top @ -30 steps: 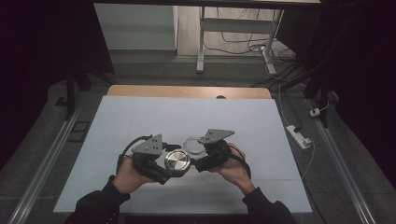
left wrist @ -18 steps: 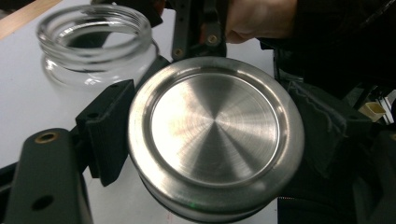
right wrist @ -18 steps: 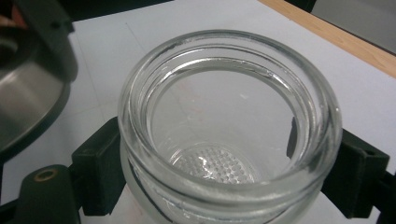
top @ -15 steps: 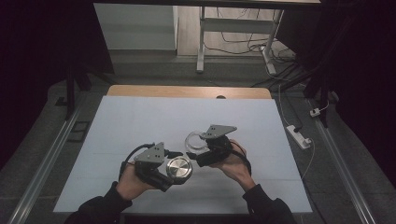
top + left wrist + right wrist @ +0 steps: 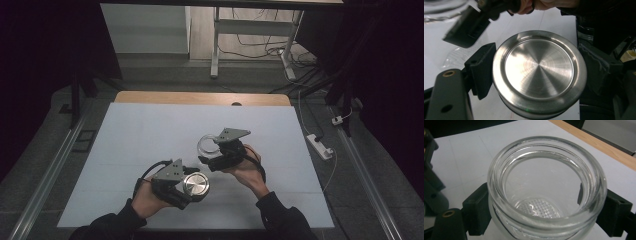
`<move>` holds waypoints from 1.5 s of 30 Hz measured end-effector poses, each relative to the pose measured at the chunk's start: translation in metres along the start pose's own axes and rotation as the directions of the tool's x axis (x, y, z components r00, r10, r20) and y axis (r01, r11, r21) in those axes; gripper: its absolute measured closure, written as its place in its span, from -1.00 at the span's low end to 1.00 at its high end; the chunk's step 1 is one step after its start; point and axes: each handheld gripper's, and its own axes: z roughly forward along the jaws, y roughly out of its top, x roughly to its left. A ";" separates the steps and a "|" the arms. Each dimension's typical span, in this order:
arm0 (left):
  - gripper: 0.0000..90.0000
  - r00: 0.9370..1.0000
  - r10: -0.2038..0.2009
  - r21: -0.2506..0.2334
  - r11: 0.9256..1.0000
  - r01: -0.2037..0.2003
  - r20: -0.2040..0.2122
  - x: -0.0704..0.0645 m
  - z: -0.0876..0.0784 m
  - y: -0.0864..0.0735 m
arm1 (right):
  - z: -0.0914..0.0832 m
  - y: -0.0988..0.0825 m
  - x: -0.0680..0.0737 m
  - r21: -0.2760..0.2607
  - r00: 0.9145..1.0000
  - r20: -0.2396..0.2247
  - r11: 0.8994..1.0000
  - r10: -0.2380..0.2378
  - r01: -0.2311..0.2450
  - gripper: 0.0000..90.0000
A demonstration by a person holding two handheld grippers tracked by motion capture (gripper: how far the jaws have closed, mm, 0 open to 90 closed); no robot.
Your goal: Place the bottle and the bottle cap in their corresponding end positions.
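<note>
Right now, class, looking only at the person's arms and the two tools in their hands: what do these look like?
Both forearms wear dark long sleeves. The left gripper and right gripper are black, each topped by a grey three-cornered plate with small holes. Black cables loop from their bodies. Up close, the jaw pads are ribbed black blocks, and a brass-coloured ring sits in a jaw arm.

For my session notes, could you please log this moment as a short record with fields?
left gripper: shut on the metal lid, held near the table's front edge
right gripper: shut on the glass jar
jar: open, empty, no lid on it
lid and jar: apart, lid nearer the person
table: pale sheet, wooden strip along the far edge
</note>
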 end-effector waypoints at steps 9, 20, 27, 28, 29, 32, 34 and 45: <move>-0.55 1.000 -0.030 0.013 0.999 0.030 -0.010 0.007 0.019 -0.011 | 0.012 0.005 -0.008 0.002 1.000 0.025 1.000 0.007 -0.007 -0.67; -0.55 0.997 -0.072 0.031 0.997 0.073 -0.030 0.020 0.038 -0.022 | 0.030 0.009 -0.020 0.013 0.998 0.065 1.000 0.019 -0.020 -0.67; -0.55 0.995 -0.081 0.055 0.995 0.084 -0.056 0.025 0.050 -0.027 | 0.042 0.009 -0.027 0.020 0.996 0.084 0.999 0.035 -0.037 -0.67; -0.55 0.995 -0.083 0.057 0.995 0.086 -0.058 0.026 0.051 -0.028 | 0.044 0.008 -0.028 0.021 0.995 0.089 0.999 0.038 -0.040 -0.67; -0.55 0.994 -0.087 0.058 0.994 0.091 -0.062 0.026 0.052 -0.029 | 0.046 0.008 -0.029 0.021 0.995 0.092 0.999 0.038 -0.040 -0.67; -0.55 0.994 -0.083 0.070 0.994 0.088 -0.070 0.028 0.056 -0.031 | 0.050 0.008 -0.032 0.024 0.994 0.102 0.999 0.044 -0.046 -0.67; -0.55 0.993 -0.083 0.080 0.993 0.089 -0.078 0.028 0.059 -0.033 | 0.055 0.008 -0.034 0.026 0.993 0.111 0.999 0.045 -0.048 -0.67; -0.55 0.992 -0.085 0.136 0.986 0.098 -0.098 0.028 0.070 -0.036 | 0.072 0.007 -0.045 0.027 0.988 0.143 0.998 0.053 -0.057 -0.67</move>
